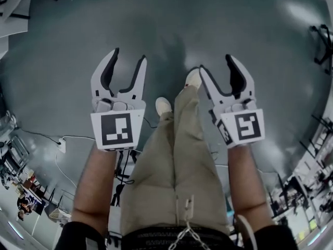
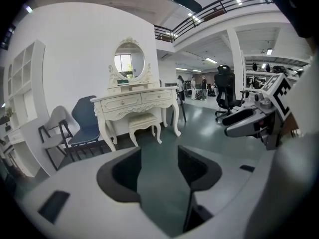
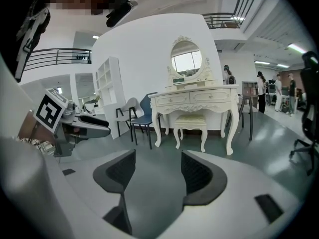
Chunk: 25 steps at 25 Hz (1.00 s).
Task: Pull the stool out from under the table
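A cream stool [image 2: 144, 123] [image 3: 191, 125] stands tucked under a white carved dressing table [image 2: 137, 102] [image 3: 194, 101] with an oval mirror, several steps ahead of me. Both grippers are far from it, held out over bare grey floor. My left gripper [image 1: 126, 59] [image 2: 158, 169] is open with nothing between its dark pads. Beside it my right gripper [image 1: 216, 66] [image 3: 158, 176] is also open and empty. Neither the stool nor the table shows in the head view, which looks down on my legs and shoes.
A blue chair [image 2: 85, 124] [image 3: 143, 114] and a light grey chair [image 2: 54, 133] stand left of the table by a white shelf unit [image 3: 107, 86]. A black office chair [image 2: 225, 89] and several people stand far right. Cables and a power strip [image 1: 61, 145] lie on the floor behind me.
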Each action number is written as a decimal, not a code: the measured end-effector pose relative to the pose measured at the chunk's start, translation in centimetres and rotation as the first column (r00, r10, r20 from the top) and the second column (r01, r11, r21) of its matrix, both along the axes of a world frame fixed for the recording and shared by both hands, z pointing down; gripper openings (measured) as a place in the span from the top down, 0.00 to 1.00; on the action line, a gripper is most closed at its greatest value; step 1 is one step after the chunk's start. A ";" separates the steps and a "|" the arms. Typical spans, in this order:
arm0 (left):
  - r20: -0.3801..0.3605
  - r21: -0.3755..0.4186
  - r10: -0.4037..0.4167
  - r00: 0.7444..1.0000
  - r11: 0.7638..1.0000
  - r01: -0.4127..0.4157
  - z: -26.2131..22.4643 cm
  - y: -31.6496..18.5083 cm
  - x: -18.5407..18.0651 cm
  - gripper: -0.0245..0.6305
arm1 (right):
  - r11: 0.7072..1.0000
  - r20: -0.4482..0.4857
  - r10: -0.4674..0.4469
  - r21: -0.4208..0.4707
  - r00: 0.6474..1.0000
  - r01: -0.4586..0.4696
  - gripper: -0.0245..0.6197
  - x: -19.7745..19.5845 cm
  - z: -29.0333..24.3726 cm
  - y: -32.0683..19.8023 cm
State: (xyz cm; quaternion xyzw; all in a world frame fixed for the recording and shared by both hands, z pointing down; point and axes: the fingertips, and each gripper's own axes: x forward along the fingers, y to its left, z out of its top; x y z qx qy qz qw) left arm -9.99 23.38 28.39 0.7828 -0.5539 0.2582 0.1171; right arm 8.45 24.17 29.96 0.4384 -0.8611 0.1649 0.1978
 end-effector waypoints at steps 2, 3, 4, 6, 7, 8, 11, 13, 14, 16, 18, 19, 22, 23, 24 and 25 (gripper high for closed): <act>-0.017 0.001 -0.012 1.000 1.000 0.012 -0.3 -1.1 0.3 0.63 | 1.000 -0.011 0.001 0.005 1.000 -0.001 0.55 0.5 0.0 -0.9; -0.029 0.003 -0.020 0.999 1.000 0.020 -0.6 -1.7 0.4 0.63 | 1.000 -0.014 0.002 0.004 1.000 -0.002 0.55 0.7 -0.1 -1.5; -0.038 0.003 -0.028 0.999 1.000 0.029 -0.8 -2.3 0.5 0.63 | 1.000 -0.015 0.002 0.004 1.000 -0.002 0.55 0.9 -0.3 -2.0; -0.048 0.008 -0.039 0.998 0.999 0.039 -1.1 -3.5 0.9 0.63 | 1.000 -0.019 -0.009 0.012 1.000 0.009 0.55 1.4 -0.9 -3.2; -0.053 0.015 -0.041 0.998 0.999 0.042 -1.3 -4.1 1.2 0.63 | 1.000 -0.024 -0.018 0.019 1.000 0.018 0.55 1.7 -1.2 -3.7; -0.055 0.022 -0.041 0.998 0.999 0.042 -1.5 -4.5 1.6 0.63 | 0.999 -0.030 -0.026 0.023 0.999 0.027 0.55 2.1 -1.3 -4.2; -0.042 0.027 -0.034 0.999 0.999 0.035 -1.4 -5.5 2.5 0.63 | 0.999 -0.039 -0.036 0.014 0.999 0.036 0.55 2.9 -1.3 -5.8; -0.036 0.012 -0.041 0.998 0.999 0.042 -0.9 -6.1 2.6 0.63 | 0.999 -0.022 -0.032 0.005 0.999 0.033 0.55 2.9 -1.4 -6.8; -0.036 0.006 -0.051 0.998 0.999 0.052 -0.7 -6.4 2.6 0.63 | 0.999 -0.018 -0.038 0.004 0.999 0.038 0.55 2.8 -1.4 -7.2; -0.040 0.000 -0.073 0.997 0.997 0.073 -0.6 -7.2 2.4 0.63 | 0.998 -0.017 -0.059 -0.002 0.998 0.059 0.55 2.5 -1.2 -8.0; -0.041 0.001 -0.088 0.995 0.996 0.088 -0.7 -8.1 2.2 0.63 | 0.997 -0.009 -0.082 -0.010 0.997 0.082 0.55 1.9 -1.1 -8.9; -0.039 0.001 -0.095 0.995 0.995 0.095 -0.8 -8.7 2.1 0.63 | 0.996 -0.003 -0.092 -0.012 0.996 0.092 0.55 1.7 -1.1 -9.4; -0.037 -0.001 -0.119 0.992 0.993 0.119 -1.0 -10.1 2.0 0.63 | 0.993 0.009 -0.113 -0.015 0.994 0.113 0.55 1.6 -1.5 -11.0; -0.036 -0.005 -0.126 0.991 0.992 0.126 -0.9 -10.5 1.9 0.63 | 0.993 0.008 -0.120 -0.013 0.993 0.120 0.55 1.7 -1.5 -11.5; -0.035 -0.008 -0.132 0.991 0.991 0.132 -0.8 -10.8 1.8 0.63 | 0.992 0.007 -0.126 -0.011 0.992 0.126 0.55 1.8 -1.5 -12.0; -0.038 -0.012 -0.138 0.990 0.990 0.138 -0.7 -11.2 1.8 0.63 | 0.991 0.005 -0.132 -0.011 0.991 0.132 0.55 2.0 -1.5 -12.4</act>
